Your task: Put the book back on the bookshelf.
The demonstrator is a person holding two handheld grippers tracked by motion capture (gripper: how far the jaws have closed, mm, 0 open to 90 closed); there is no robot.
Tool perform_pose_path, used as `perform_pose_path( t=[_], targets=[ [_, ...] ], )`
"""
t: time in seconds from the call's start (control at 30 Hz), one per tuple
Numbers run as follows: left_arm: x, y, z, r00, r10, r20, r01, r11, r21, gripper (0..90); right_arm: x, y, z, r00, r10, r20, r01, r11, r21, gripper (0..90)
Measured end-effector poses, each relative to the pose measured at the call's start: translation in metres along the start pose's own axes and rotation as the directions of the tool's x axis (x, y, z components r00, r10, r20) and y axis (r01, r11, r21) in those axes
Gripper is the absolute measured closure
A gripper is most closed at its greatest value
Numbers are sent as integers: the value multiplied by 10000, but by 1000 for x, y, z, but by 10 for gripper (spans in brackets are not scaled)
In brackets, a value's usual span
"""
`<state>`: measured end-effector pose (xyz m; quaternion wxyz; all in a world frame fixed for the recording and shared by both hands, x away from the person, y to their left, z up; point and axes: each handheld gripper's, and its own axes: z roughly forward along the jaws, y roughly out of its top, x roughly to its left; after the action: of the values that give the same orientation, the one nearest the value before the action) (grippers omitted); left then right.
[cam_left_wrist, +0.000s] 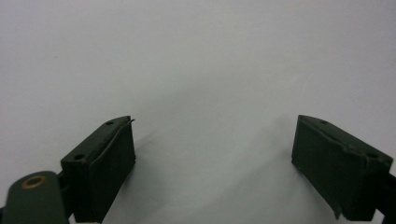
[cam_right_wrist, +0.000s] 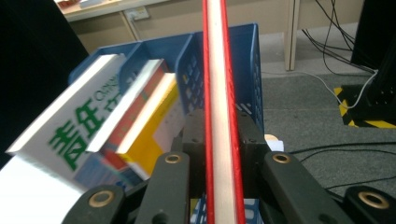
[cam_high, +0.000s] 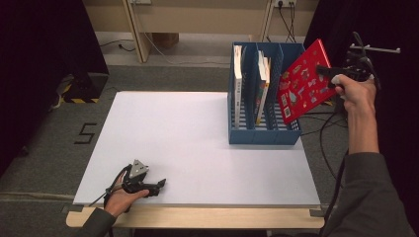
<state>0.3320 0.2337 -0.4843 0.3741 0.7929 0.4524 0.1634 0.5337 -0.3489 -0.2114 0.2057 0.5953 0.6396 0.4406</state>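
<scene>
Red book (cam_high: 304, 81) clamped at edge by right gripper (cam_high: 330, 74), held tilted above blue rack (cam_high: 264, 133), judged for slotting into free right compartment. Left gripper (cam_high: 148, 185) rested on white table (cam_high: 197, 143), jaws released, nothing held.

The person wears dark grey long sleeves (cam_high: 373, 197). The left gripper (cam_high: 159, 183) is black, topped by a grey three-cornered plate, with ribbed matte pads (cam_left_wrist: 112, 163) and brass-ringed pivots. The right gripper (cam_high: 330, 74) is black too, trailing a dark cable.
</scene>
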Motion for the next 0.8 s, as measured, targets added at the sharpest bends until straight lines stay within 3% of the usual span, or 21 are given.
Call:
perform_pose_path(
  t=[0.2, 0.4, 0.8],
  targets=[
    [0, 0, 0, 10000, 18, -15, -18, 10000, -1, 121, -3, -4, 28, 9993, 1, 378, -15, 9994, 348, 781],
    [0, 0, 0, 10000, 6, -12, -6, 10000, -13, 121, -4, -10, 54, 9991, 161, 394, -184, 9982, 572, 780],
    [0, 0, 0, 10000, 7, -11, -7, 10000, -10, 121, -1, -17, 85, 9979, -73, 646, -2, 9934, 1150, 776]
  ],
)
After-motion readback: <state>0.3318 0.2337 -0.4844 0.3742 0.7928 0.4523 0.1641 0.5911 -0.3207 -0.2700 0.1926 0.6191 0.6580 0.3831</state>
